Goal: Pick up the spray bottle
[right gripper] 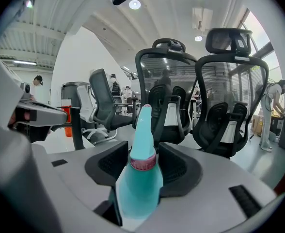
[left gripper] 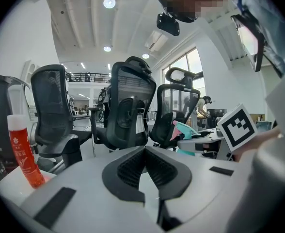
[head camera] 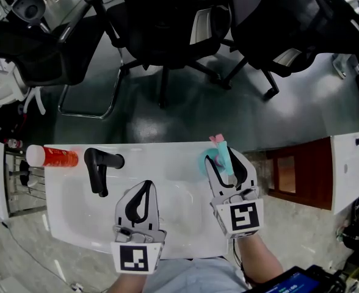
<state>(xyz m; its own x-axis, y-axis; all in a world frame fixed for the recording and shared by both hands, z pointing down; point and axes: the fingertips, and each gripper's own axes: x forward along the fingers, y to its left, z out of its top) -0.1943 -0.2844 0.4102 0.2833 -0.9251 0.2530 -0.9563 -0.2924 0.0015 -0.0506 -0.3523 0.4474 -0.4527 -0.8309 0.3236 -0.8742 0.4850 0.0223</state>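
Several black office chairs (head camera: 167, 35) stand on the grey floor beyond the spray bottle (head camera: 204, 163), on the far side of it from the person. The bottle stands upright on a white surface (head camera: 76, 218), close to the far edge and right of the middle. It has a teal body and spray head, a pink collar at the neck and a pink tip.

The right hand-held gripper (head camera: 226, 160) reaches in from the person's side and has the spray bottle between its jaws. They stand wide apart, one on each side of the body below the collar. In the right gripper view the bottle fills the space between the ribbed pads (right gripper: 114, 165) and no gap shows at either side. The bottle's base is on the surface.

The left hand-held gripper (head camera: 144, 185) sits to the left of the spray bottle and a little nearer the person. Its jaws are closed together with nothing between them.

A black tap (head camera: 98, 170) rises from the surface further left of the spray bottle, past the left hand-held gripper. Further left again, near the surface's far left corner, a slim red bottle (head camera: 60, 157) with a pale cap stands upright, well apart from the spray bottle.
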